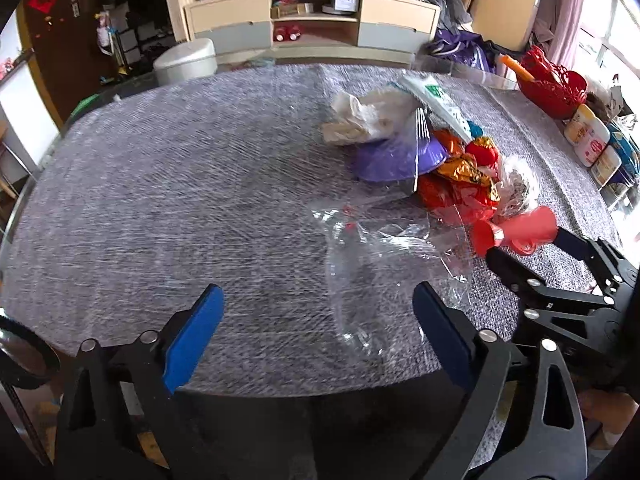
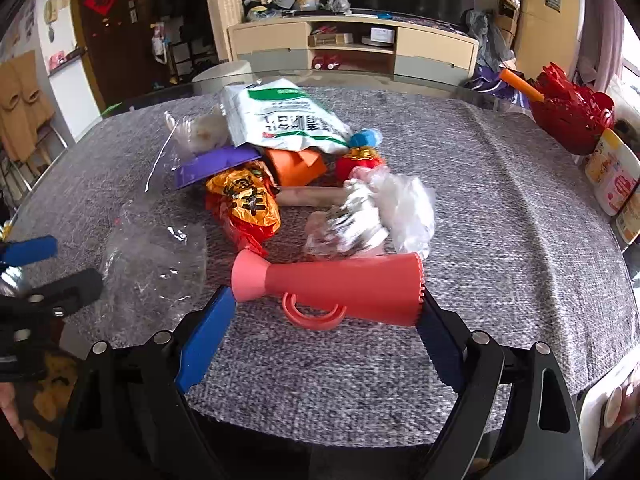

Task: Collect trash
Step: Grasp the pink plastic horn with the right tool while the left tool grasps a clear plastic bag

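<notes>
- The right gripper had its blue-padded jaws spread wide around a pink horn-shaped plastic toy that lay crosswise between them on the grey table cloth.
- The left pad sat at the toy's narrow flared end and the right pad at its wide toothed end; whether the pads pressed on it I could not tell, so the jaws read as released.
- Ahead of those jaws lay the trash heap: a crumpled foil-and-film wad just beyond the toy, an orange-yellow snack wrapper ahead and to the left, and a white printed bag at the far side.
- The left gripper was also released, its jaws wide apart and nothing clamped.
- A clear plastic sheet lay crumpled on the cloth between and just ahead of the left jaws, nearer the right-hand pad.
- Beyond the left jaws, ahead and to the right, sat a purple bowl with crumpled white paper past it.
- A red basket stood far off to the right of both pairs of jaws.
</notes>
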The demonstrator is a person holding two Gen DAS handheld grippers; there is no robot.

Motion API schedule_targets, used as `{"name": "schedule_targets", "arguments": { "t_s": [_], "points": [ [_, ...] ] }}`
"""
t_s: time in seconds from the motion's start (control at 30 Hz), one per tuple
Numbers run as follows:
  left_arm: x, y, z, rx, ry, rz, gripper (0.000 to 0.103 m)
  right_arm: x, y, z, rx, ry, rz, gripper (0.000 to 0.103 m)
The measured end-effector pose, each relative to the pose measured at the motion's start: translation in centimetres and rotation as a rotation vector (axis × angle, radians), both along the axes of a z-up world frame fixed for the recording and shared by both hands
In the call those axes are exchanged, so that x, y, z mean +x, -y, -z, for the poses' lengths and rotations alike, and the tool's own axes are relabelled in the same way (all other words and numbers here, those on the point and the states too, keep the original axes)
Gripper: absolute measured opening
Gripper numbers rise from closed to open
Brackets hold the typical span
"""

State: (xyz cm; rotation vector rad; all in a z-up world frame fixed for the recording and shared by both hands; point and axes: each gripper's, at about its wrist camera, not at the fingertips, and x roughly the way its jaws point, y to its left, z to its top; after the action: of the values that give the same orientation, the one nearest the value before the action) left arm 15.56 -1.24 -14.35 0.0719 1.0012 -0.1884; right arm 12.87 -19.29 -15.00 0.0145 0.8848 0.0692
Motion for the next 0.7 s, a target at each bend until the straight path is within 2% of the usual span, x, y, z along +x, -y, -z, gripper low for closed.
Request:
{"name": "schedule_targets", "arguments": {
  "t_s": [0.07, 0.33, 0.4, 0.47, 0.53, 0.67, 0.7],
  "points": [
    [0.3, 0.4, 0.6, -0.004, -0.012, 0.008, 0.082, -0.2, 0.2, -0.2, 0.011, 0.001, -0.001, 0.089],
    [1.3, 1.5, 2.4, -0.038, -0.034, 0.039, 0.077, -1.1, 0.2, 0.2, 0.085, -0.034, -0.055, 0.089],
    [1.1, 1.6, 2.4, -0.031, -0.026, 0.048, 0.070, -1.3, 0.1, 0.2, 0.084, -0.035, -0.055, 0.088],
    [0.7, 1.8, 2.3, -0.035, -0.017, 0.061, 0.050, -1.4, 0.1, 0.1, 0.091, -0.034, -0.053, 0.088],
    [0.4, 1.8, 2.2, -0.040, -0.015, 0.067, 0.036, -1.8, 0.2, 0.0, 0.088, -0.030, -0.048, 0.088],
    [-0.4, 1.5, 2.0, -0.065, -0.021, 0.059, 0.018, -2.9, 0.6, -0.1, 0.098, -0.023, -0.039, 0.088],
    [-0.6, 1.3, 2.0, -0.076, -0.025, 0.060, 0.016, -3.3, 0.9, 0.1, 0.110, -0.021, -0.039, 0.088]
  ]
}}
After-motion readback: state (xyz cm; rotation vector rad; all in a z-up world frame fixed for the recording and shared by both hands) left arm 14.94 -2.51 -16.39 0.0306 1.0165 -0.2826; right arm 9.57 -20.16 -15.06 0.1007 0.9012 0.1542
